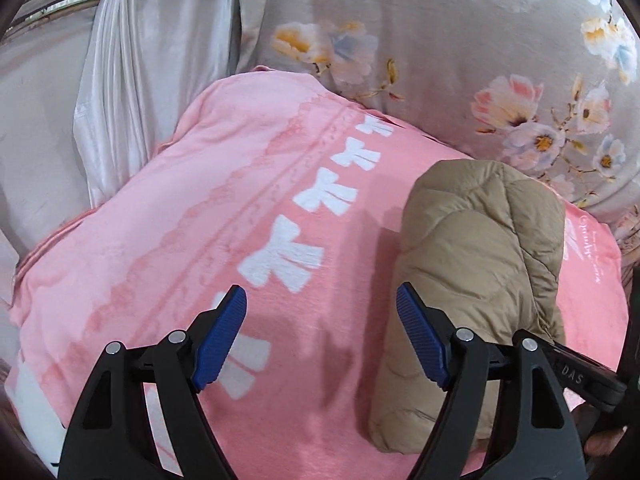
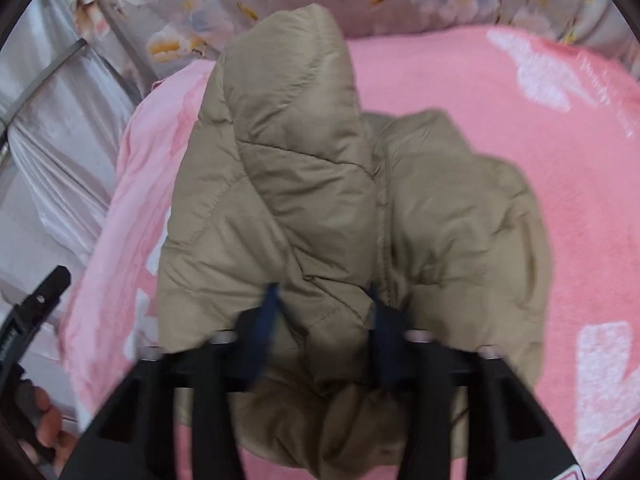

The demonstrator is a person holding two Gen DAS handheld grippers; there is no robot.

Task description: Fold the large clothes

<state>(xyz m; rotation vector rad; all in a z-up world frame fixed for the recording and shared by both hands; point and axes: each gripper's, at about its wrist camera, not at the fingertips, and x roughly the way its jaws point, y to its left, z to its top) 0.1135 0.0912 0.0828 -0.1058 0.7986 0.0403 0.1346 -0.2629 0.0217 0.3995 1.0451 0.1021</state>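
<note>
A tan quilted puffer jacket (image 2: 312,200) lies bunched on a pink blanket (image 2: 500,128) with white bow prints. My right gripper (image 2: 324,312) is shut on a thick fold of the jacket near its lower edge; the view is blurred. In the left wrist view the jacket (image 1: 480,248) lies to the right. My left gripper (image 1: 320,336) is open and empty above the pink blanket (image 1: 200,208), just left of the jacket. Part of the right gripper's body (image 1: 580,380) shows at the right edge.
A grey floral bedsheet (image 1: 440,32) lies behind the blanket. White satin curtains (image 1: 132,72) hang at the left. The left gripper's black body and the person's hand (image 2: 44,420) show at the lower left of the right wrist view.
</note>
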